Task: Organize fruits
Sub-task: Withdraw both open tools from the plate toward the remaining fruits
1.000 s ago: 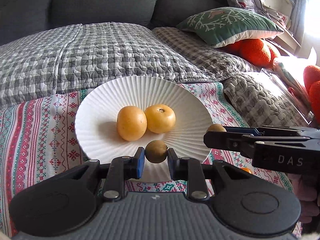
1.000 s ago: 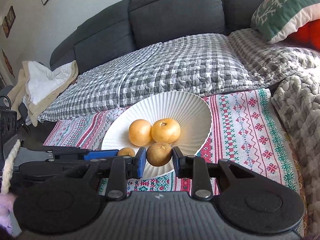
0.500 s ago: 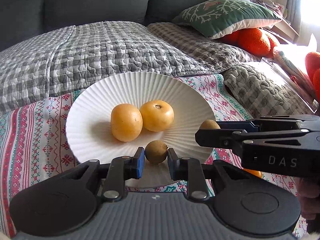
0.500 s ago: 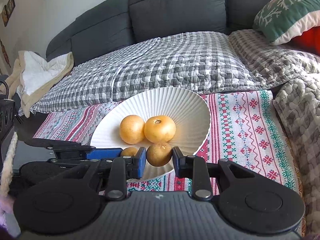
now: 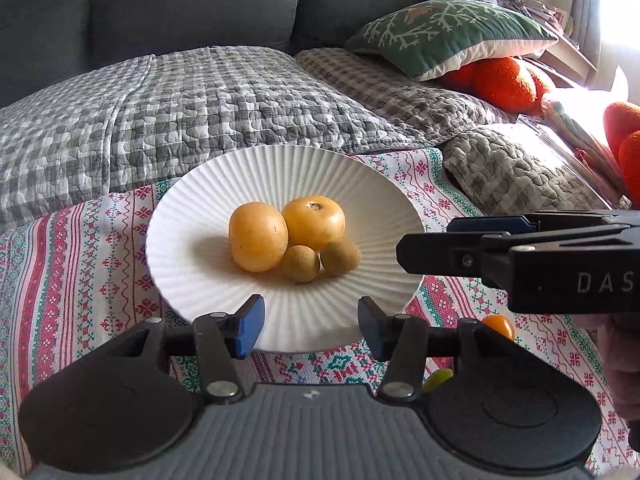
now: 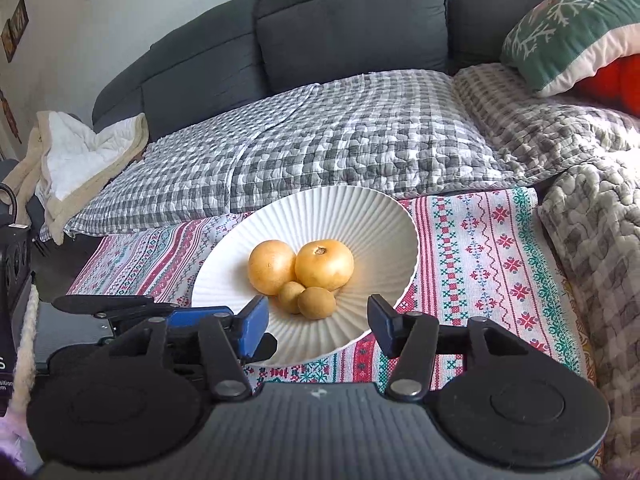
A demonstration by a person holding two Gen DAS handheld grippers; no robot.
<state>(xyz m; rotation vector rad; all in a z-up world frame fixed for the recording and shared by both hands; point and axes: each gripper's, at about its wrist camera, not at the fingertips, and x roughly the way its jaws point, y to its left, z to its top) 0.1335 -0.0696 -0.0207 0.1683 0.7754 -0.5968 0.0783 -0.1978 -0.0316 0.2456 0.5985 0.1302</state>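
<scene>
A white ribbed plate [image 5: 208, 216] [image 6: 376, 216] on the patterned cloth holds two large yellow fruits [image 5: 258, 236] [image 6: 324, 264] and two small brown fruits [image 5: 301, 263] [image 6: 316, 302], all bunched together. My left gripper [image 5: 311, 327] hovers at the plate's near rim, its jaws opening with nothing between them. My right gripper [image 6: 318, 326] is likewise at the near rim, jaws opening and empty; in the left wrist view it [image 5: 448, 244] reaches in from the right. A small orange fruit [image 5: 498, 326] and a green one [image 5: 438, 378] lie on the cloth near the plate.
A grey checked quilt [image 5: 192, 120] covers the sofa behind the plate. A green snowflake cushion [image 5: 448, 36] and orange plush items [image 5: 504, 82] lie at the right. A folded cream blanket [image 6: 72, 160] sits at far left. A person's hand [image 5: 624, 364] holds the right gripper.
Both grippers held a small brown fruit over the plate's near rim; both have opened, and the two fruits now lie on the plate against the yellow ones.
</scene>
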